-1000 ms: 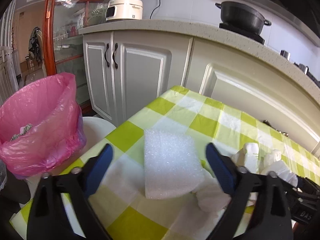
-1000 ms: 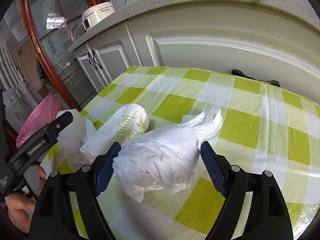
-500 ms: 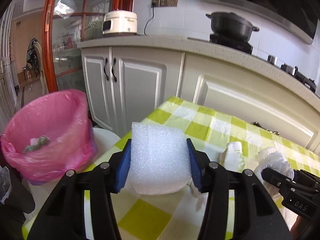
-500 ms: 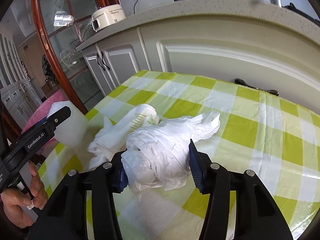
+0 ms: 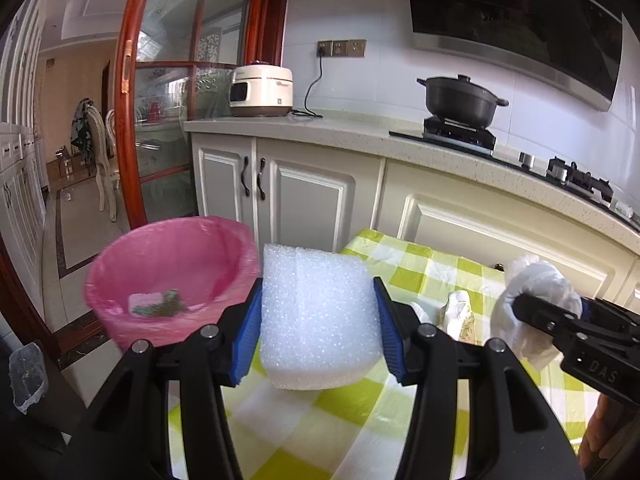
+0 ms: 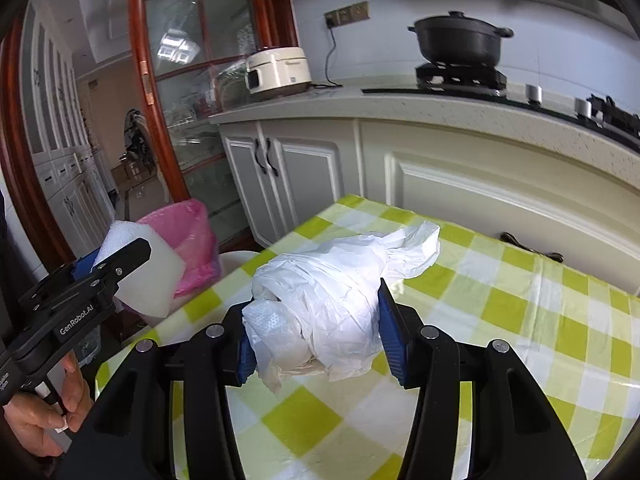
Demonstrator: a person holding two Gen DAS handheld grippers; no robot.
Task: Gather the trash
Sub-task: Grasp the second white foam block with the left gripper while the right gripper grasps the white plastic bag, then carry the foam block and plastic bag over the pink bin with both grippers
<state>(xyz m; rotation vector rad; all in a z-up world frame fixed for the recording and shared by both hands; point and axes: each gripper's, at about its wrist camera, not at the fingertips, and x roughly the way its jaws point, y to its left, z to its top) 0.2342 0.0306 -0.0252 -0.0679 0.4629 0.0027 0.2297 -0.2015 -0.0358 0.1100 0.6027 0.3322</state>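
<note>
The bench point(image 6: 520, 320), under a green-and-white checked cloth, fills the near right of both views, with kitchen cabinets behind it. Off its left edge stands the bin lined with a pink bag point(image 5: 172, 280), its mouth open and a few scraps already lying at the bottom.

The foam block point(image 5: 318, 316) is held clear above the near left corner of the bench, just right of the bin's rim. The left gripper point(image 5: 318, 334) has its blue fingers point(image 5: 248, 340) pressed against the block's two side faces. The block looks very light and springy; a squeeze across its flat sides, as here, should hold it, though it may dent and could twist if taken near a corner.

The bundle of white plastic bag point(image 6: 332, 312) is lifted off the cloth, over the middle of the bench. The right gripper point(image 6: 316, 336) pinches it across its thick middle, fingers point(image 6: 390, 340) sunk into the crumpled film. It appears soft, light and slippery; the loose tail at its far right end could trail or snag, so the bunched core is the safer place to hold.

A smaller printed white wrapper point(image 5: 458, 314) lies on the cloth between the two grippers, not yet picked up.

I judge both loads ready to go into the bin, to the left.
</note>
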